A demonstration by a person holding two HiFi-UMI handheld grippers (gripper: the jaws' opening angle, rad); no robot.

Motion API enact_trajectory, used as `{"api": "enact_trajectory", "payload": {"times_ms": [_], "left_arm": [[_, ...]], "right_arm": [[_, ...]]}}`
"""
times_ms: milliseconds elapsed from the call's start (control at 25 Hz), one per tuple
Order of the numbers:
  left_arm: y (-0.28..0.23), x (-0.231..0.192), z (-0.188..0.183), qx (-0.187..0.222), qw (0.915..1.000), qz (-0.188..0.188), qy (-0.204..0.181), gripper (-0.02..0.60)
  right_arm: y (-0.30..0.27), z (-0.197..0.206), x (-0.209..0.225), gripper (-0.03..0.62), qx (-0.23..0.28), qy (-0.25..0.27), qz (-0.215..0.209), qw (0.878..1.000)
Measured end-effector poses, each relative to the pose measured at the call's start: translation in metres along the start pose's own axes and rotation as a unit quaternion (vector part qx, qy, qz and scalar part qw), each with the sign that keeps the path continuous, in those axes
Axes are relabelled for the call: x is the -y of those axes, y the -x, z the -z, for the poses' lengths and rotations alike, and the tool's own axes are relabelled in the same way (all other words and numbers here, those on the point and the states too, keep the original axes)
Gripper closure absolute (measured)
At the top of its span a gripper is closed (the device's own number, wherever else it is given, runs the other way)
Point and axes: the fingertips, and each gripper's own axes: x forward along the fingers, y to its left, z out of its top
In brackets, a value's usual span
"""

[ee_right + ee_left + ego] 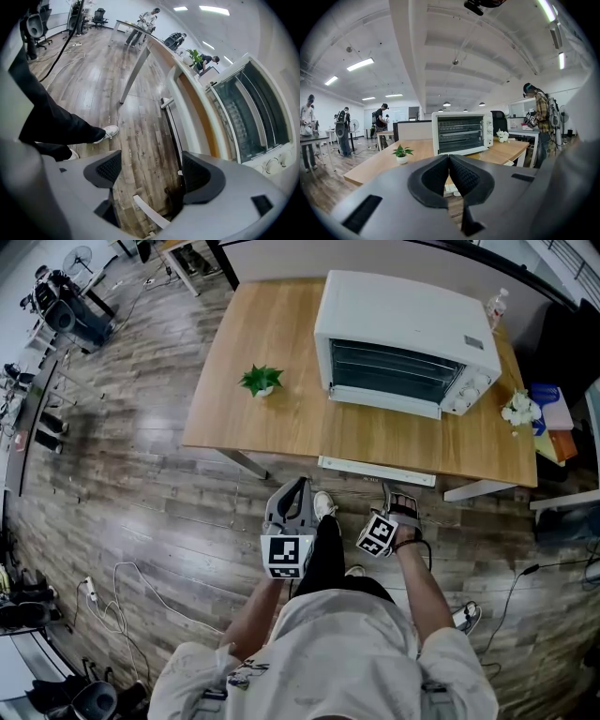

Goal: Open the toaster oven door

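- Left gripper: pads pressed together with nothing between them; held low at the person's waist, well apart from the table.
- Right gripper: jaws apart, only floor showing between them; also short of the table.
- Wooden table ahead, with a small potted plant left of the oven.
- White toaster oven stands toward the table's right, its glass door shut and facing the person.
- Judgement: the door is rigid and probably bottom-hinged, and the light casing may slide. Grip the door's upper edge mid-width and pull out and down steadily.
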Motion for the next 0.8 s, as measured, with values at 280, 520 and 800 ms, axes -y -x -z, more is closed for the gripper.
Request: {"api": "enact_trajectory", "payload": {"times_ms": [280,520,800], "left_arm": [[0.0,-0.003,0.007,-0.004,1.0,0.001,0.003,0.568],[-0.001,0.002,0.007,-0.006,0.9999,0.008,0.005,0.568],[-0.004,0.016,0.01,-0.008,0.9996,0.026,0.004,0.568]], "right_arm": [[-0.002,-0.004,-0.002,0.195,-0.001,-0.003,-0.008,1.0],[0.006,0.003,-0.017,0.195,-0.006,-0.021,-0.025,0.999],[0.02,0.021,-0.044,0.195,-0.01,-0.089,-0.05,0.995]]}}
